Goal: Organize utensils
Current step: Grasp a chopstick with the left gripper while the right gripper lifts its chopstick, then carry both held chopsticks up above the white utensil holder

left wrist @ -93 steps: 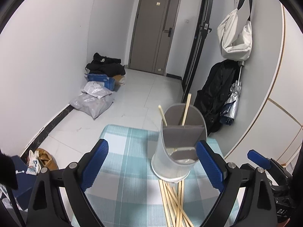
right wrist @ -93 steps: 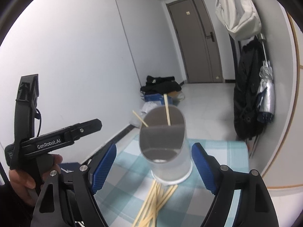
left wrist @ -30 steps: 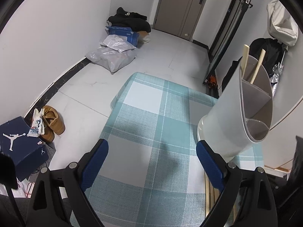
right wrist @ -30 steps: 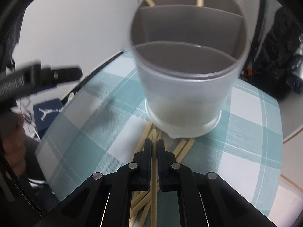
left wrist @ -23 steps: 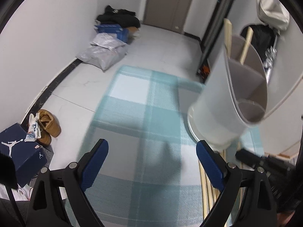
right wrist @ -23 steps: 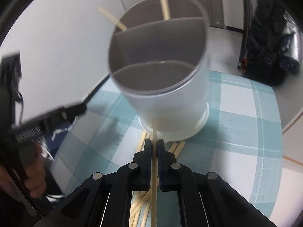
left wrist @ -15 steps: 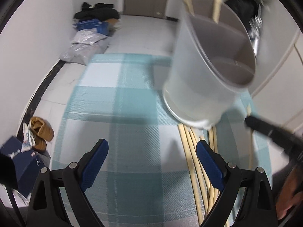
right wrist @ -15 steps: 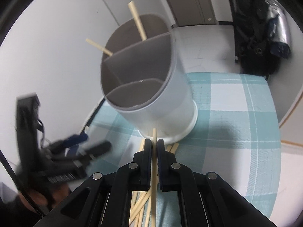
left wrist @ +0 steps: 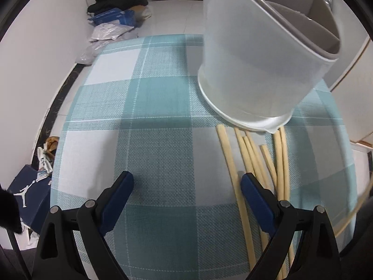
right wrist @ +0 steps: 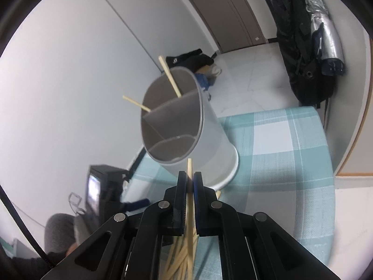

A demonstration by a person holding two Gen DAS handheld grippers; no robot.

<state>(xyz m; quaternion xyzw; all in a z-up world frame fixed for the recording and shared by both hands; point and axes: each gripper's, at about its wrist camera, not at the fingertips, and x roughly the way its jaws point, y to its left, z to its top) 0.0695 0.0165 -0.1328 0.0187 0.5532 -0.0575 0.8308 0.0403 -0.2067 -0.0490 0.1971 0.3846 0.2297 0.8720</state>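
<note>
Left wrist view: at the lower left and lower centre the left gripper (left wrist: 186, 193) is seen with its blue pads spread wide, nothing between them, above the checked tablecloth (left wrist: 149, 107). To the right, loose chopsticks (left wrist: 254, 161) are spread on the cloth, their far ends just beside the base of the utensil holder (left wrist: 261, 63) in the upper right. In the right wrist view, the holder (right wrist: 186, 126) is shown at centre with two chopsticks (right wrist: 171, 79) already stood in its far compartment. At lower centre the right gripper (right wrist: 190, 182) is clenched on a single chopstick (right wrist: 190, 170), its tip near the holder's rim. The step in hand is judged to be carrying that stick to the holder; next, the tip must be lifted over the rim, tilted downward and released.
</note>
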